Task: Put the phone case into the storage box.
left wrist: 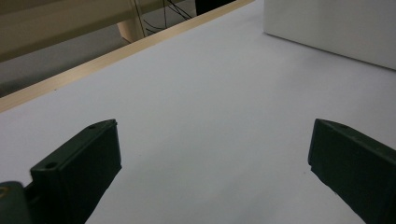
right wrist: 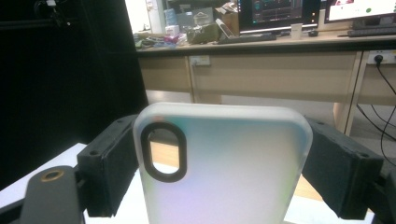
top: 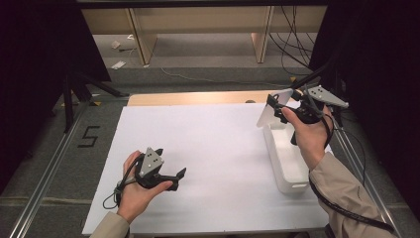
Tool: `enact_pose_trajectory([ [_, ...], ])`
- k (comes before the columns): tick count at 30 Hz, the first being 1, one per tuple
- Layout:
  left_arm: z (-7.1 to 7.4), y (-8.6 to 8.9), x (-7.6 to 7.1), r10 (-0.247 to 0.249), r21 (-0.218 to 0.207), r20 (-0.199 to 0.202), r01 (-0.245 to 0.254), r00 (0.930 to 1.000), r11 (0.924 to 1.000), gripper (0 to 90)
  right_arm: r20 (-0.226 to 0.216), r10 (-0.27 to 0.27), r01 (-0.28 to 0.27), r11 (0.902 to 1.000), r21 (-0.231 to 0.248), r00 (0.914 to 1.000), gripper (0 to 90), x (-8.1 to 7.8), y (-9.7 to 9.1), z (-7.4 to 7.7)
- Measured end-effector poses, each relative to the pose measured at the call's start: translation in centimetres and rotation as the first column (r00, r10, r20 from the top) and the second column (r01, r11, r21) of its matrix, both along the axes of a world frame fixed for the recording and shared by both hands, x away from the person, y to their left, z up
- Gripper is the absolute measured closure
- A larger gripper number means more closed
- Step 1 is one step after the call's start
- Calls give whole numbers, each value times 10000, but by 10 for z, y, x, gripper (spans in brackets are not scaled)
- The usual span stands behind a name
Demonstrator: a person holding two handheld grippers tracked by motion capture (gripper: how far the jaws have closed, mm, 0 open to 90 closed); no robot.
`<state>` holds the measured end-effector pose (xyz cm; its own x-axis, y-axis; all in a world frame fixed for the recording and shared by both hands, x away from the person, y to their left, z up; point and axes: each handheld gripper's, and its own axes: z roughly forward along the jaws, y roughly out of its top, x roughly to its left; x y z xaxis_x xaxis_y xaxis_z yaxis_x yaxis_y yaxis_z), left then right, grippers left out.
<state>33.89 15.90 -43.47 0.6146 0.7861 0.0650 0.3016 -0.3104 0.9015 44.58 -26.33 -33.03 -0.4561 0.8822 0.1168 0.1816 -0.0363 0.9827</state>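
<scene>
Up on the right, the right gripper [top: 280,105] is holding a frosted white phone case [top: 272,110] in the air, above the far end of the white plastic bin [top: 287,163] that sits along the right edge of the white tabletop [top: 213,158]. From the right gripper view the hold is clear: the two black jaws press on the long sides of the phone case [right wrist: 224,163], one on each edge, with the oval camera cutout [right wrist: 163,151] at the upper left. Gripping it across its width like that keeps the thin shell from twisting, I'd say, and leaves its flat back facing the camera. Whether it is heading into the bin or out of it, I can't tell.

Down at the near left, the left gripper [top: 179,174] rests low over the bare tabletop, jaws spread wide with nothing between them. It looks parked there, out of the way, pointing across toward the bin [left wrist: 336,28].
</scene>
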Motion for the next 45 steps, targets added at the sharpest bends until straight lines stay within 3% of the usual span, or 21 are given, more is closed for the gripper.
enact_pose_trajectory([
  [45, 0, 0, 1, 52, -11, 2, -52, 10000, 10000, 23, -123, -735, 736, 9973, 83, 9972, 180, 8, -21, 0],
])
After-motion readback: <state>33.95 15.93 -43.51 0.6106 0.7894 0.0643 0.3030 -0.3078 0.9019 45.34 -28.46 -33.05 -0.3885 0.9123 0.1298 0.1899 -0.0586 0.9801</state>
